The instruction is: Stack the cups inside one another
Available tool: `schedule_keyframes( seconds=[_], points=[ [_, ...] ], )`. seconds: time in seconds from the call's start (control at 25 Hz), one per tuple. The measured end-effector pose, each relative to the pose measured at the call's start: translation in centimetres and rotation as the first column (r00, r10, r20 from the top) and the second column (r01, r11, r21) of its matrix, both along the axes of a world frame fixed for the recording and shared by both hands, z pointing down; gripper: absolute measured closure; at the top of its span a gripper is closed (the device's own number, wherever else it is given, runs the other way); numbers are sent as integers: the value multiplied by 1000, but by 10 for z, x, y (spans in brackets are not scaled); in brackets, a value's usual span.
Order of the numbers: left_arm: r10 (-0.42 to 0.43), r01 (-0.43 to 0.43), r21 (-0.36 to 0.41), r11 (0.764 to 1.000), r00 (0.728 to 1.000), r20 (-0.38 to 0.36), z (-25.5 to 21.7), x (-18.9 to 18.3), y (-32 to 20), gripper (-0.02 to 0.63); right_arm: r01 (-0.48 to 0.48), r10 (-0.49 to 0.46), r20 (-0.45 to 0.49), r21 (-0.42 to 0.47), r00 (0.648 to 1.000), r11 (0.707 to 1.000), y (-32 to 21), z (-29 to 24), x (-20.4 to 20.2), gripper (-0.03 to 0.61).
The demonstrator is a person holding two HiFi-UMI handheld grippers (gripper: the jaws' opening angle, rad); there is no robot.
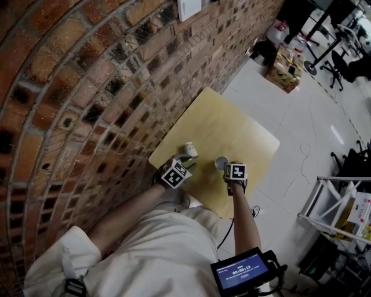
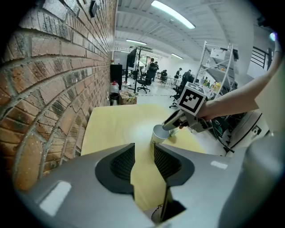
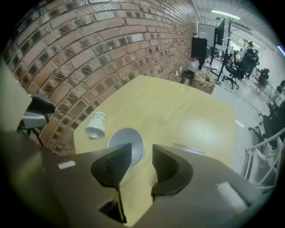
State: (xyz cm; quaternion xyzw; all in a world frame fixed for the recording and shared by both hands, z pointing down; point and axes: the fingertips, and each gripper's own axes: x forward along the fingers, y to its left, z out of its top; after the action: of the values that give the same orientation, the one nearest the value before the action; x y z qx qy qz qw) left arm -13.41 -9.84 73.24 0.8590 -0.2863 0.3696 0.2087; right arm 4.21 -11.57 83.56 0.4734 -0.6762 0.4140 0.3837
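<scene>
Nearest the lens, a small lit screen [image 1: 243, 271] sits below the person's white top [image 1: 156, 249]. Just beyond, both tools hang over the near edge of the table [image 1: 232, 125].

See the left gripper [image 1: 184, 167]: it points at bare wood, jaws a narrow gap apart, nothing between them. Over to the right gripper [image 1: 228, 167]: jaws parted as well, gripping nothing. The upright cup [image 1: 221, 163] stands free just beside its wall-side jaw, near the middle of that near edge. The other one, the white cup [image 1: 189, 151], looks to be lying on its side closer to the wall-side corner, just ahead of the left gripper.

Now the dangers. That upright cup looks light, so a jaw brushing its rim could topple it, and the near edge is close. The tipped cup is round and free to roll, and a nudge instead of a grip could send it off the corner. The left jaws may stand too narrow to take it and would need widening first. Squeeze hard and a thin wall likely buckles, and then it won't nest cleanly.

The surface is pale, smooth wood, one edge along a brick wall [image 1: 69, 87]. Beyond it are cracked white floor tiles [image 1: 301, 133] and a metal rack [image 1: 330, 203]. Office chairs [image 1: 342, 64] and boxes [image 1: 283, 75] sit further off, with strip lights [image 2: 171, 13] overhead.
</scene>
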Motion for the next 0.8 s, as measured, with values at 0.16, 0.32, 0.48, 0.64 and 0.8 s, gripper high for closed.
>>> schedule_keyframes(
  seconds=[0.16, 0.32, 0.48, 0.64, 0.8],
  points=[
    [-10, 11, 2, 1000, 1000, -18, -5, -2, 3, 459, -46, 29, 103, 157, 994, 987, -7, -29, -4, 370],
    [-7, 7, 1, 1000, 998, -55, -11, 3, 2, 457, -119, 52, 189, 362, 981, 925, -9, -78, 10, 348],
    [-15, 14, -15, 1000, 996, -89, -23, 6, 19, 457, -164, 67, 213, 483, 975, 860, 20, -130, 31, 355],
    [-19, 23, 31, 999, 992, -123, -49, 17, 7, 457, -165, 44, 215, 588, 976, 791, 37, -186, 54, 387],
    [-42, 56, 89, 994, 986, -158, -79, 30, -4, 459, -107, 7, 147, 687, 989, 718, 53, -227, 76, 410]
  ],
)
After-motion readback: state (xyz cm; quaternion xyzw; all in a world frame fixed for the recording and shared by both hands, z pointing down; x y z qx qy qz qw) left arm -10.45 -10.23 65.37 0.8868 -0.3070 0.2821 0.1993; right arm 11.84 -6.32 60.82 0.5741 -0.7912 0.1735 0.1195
